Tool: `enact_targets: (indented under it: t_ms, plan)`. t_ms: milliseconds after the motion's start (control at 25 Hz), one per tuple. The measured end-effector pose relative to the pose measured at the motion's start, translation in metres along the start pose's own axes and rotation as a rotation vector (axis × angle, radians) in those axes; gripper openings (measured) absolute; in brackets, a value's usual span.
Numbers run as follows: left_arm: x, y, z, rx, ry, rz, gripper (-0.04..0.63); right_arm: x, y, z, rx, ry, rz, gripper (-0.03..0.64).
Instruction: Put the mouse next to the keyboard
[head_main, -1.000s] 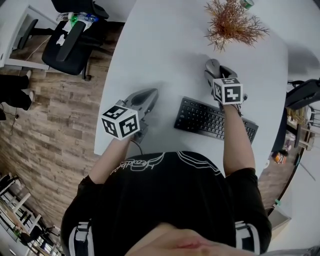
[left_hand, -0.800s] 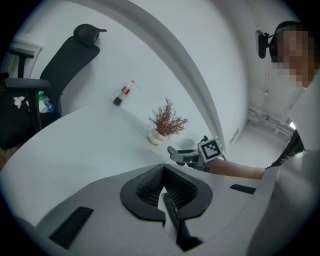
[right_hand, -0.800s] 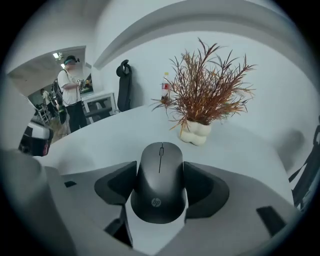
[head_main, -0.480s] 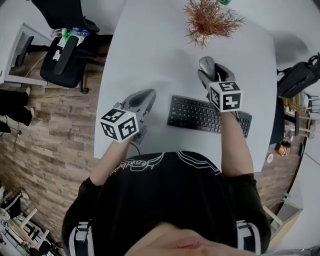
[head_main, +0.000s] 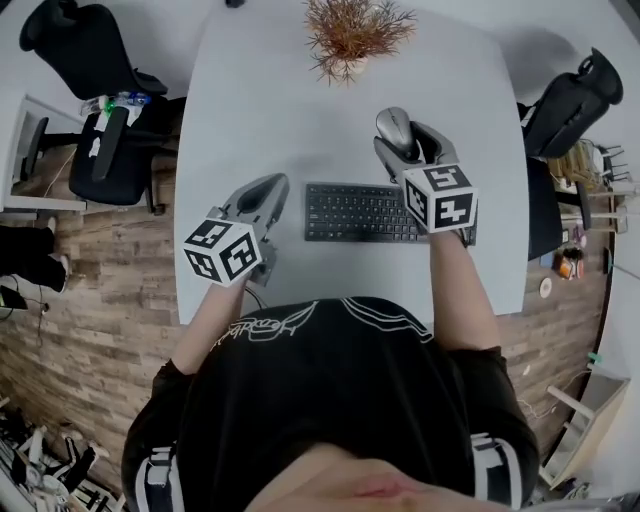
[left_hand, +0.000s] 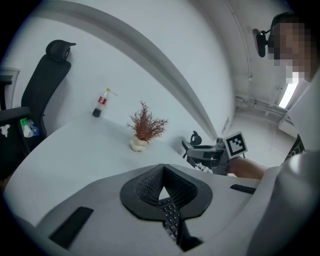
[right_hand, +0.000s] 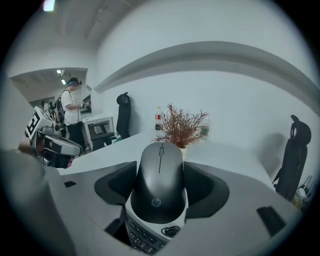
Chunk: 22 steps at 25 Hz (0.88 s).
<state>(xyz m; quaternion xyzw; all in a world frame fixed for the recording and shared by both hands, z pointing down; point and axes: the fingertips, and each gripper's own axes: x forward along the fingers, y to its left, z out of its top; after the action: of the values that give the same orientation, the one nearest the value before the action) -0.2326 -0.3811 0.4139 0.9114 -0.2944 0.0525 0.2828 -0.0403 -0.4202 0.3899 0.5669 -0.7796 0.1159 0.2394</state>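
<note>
The dark grey, smooth-backed plastic mouse sits clamped between the jaws of my right gripper, its logo end toward me and its scroll wheel pointing away. It is off the table: black keys show directly under its near end in the right gripper view. From overhead it hangs just past the far edge of the flat black keyboard, at about 1 o'clock from the keyboard's middle. Over the last second this hand seems to have slid along the keyboard toward its right end, where before it was nearer the middle. The whole scene has also swung round in the head view, so the keyboard now lies square to me instead of slanted. I take that as the carry nearing its end. The bare stretch of the pale grey table at 3 o'clock of the keyboard looks like the spot, and what remains is to lower the mouse there and let go. My left gripper waits at 9 o'clock of the keyboard, just beside its left end, jaws pressed together on nothing. A rust-brown twiggy plant stands well apart at 12 o'clock.
</note>
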Motion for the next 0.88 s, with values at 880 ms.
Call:
enact_targets:
  t_ms: [880]
  plan:
    - [0.1,-0.163,-0.04,0.154,0.16,-0.185,0.008,-0.195,-0.132,-0.084,0.176,-0.055,-0.258,0.262]
